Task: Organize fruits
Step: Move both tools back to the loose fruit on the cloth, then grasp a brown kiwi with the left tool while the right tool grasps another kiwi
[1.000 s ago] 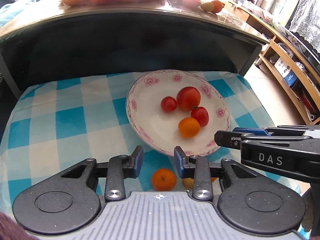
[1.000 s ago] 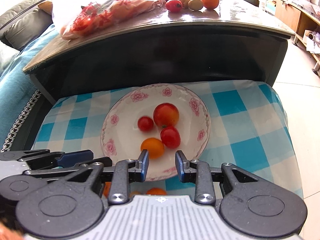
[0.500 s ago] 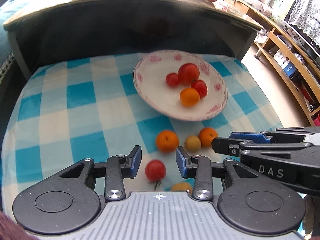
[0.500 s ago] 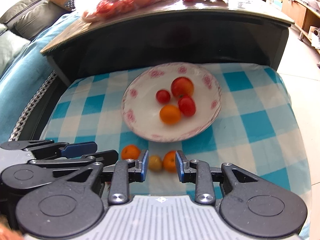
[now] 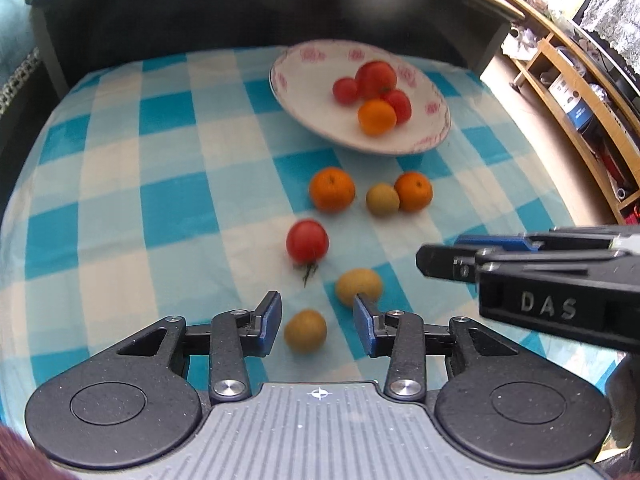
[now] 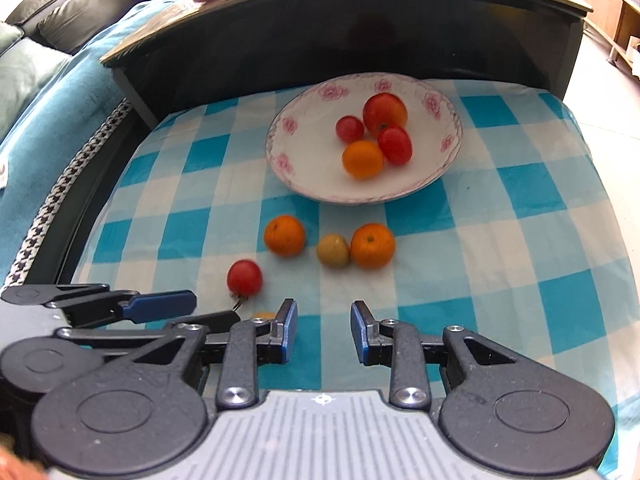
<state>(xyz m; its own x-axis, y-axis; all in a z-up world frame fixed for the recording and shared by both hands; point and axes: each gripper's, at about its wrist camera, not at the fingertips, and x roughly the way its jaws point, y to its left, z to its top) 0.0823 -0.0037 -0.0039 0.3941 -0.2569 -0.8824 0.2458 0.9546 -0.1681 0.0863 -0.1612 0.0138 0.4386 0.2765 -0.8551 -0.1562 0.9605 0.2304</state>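
Note:
A white flowered plate (image 5: 304, 92) (image 6: 308, 168) holds three red tomatoes and an orange fruit (image 5: 377, 116). On the blue checked cloth in front of it lie two oranges (image 5: 332, 189) (image 5: 413, 191), a yellow-green fruit (image 5: 382, 199), a red tomato (image 5: 307, 241) and two yellowish fruits (image 5: 358, 286) (image 5: 305, 330). My left gripper (image 5: 318, 323) is open, low over the cloth, with the nearest yellowish fruit between its fingers. My right gripper (image 6: 324, 330) is open and empty, back from the loose fruit; it also shows at the right of the left wrist view (image 5: 448, 256).
A dark table (image 6: 360, 24) with more fruit in a bag stands behind the cloth. A teal sofa (image 6: 48, 92) is on the left. Wooden shelves (image 5: 580, 92) stand on the right. The cloth's right edge drops to the floor.
Both grippers have drawn back from the plate toward me, bringing the loose fruit on the cloth into view. Both have stayed open.

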